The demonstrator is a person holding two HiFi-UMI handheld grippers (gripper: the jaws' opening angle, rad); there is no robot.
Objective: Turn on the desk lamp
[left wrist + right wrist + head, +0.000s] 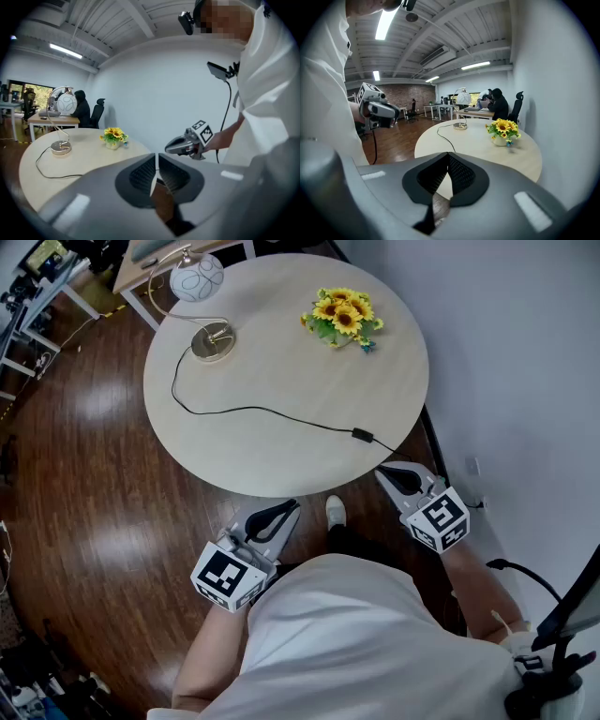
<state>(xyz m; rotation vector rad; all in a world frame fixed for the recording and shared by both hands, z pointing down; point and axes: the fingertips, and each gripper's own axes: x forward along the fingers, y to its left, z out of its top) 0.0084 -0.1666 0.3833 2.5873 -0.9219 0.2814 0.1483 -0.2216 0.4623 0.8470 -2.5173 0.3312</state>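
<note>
The desk lamp (pixel 198 277) has a white globe shade on a thin curved stem and a round metal base (pixel 213 343). It stands at the far left of the round table (pixel 281 381), and its shade looks unlit. Its black cord runs across the top to an inline switch (pixel 362 435) near the front right edge. My left gripper (pixel 286 512) and right gripper (pixel 386 474) hover just off the near edge, both shut with nothing between the jaws. The right one is closest to the switch. The lamp (pixel 63 105) shows far off in the left gripper view, and the lamp (pixel 462 98) in the right gripper view.
A small pot of sunflowers (pixel 342 317) stands at the table's far right. A white wall (pixel 506 352) runs along the right side. Desks and office chairs (pixel 37 287) stand beyond the lamp, on dark wood flooring (pixel 84 484). A person sits at a desk (pixel 83 108) in the background.
</note>
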